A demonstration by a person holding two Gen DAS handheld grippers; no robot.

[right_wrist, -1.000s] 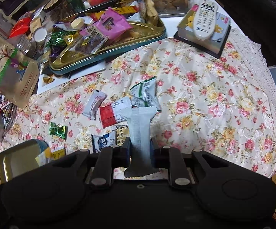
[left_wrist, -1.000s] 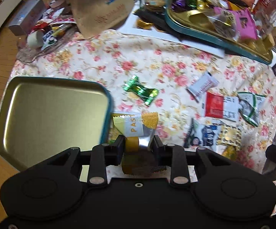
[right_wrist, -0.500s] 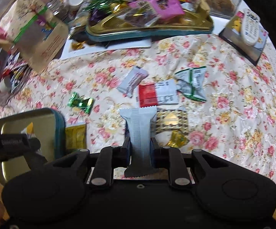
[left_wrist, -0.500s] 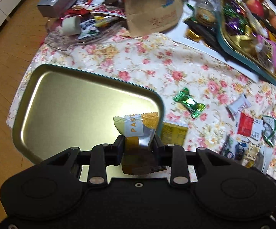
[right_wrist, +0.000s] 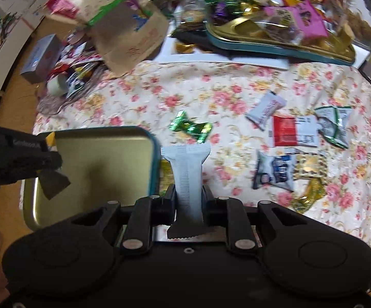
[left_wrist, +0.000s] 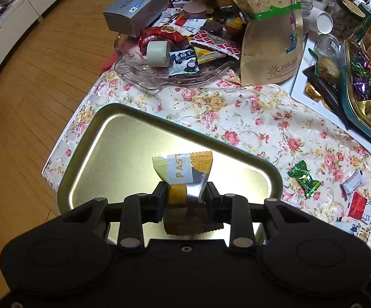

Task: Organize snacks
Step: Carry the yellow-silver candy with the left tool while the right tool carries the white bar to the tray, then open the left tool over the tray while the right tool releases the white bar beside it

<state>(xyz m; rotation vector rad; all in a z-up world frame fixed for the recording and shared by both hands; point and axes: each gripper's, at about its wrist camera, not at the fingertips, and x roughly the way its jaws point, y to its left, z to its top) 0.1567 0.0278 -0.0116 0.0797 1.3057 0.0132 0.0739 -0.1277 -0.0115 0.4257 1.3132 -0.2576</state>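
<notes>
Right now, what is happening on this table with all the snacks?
A person sorts snacks with two handheld grippers. The left gripper holds a yellow and silver pastry packet above the empty gold tin tray, and its jaws are opening slightly. The right gripper is shut on a pale grey snack bar beside that tray. More wrapped snacks lie on the floral tablecloth.

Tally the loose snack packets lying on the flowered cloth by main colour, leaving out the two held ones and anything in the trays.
Green foil candy: 1
Grey-white packet: 1
Red-and-white packet: 1
Green-and-white packet: 1
Blue-and-white packet: 1
Gold, a patterned packet and a foil piece: 2
Yellow packet, partly hidden: 1
Total: 8
</notes>
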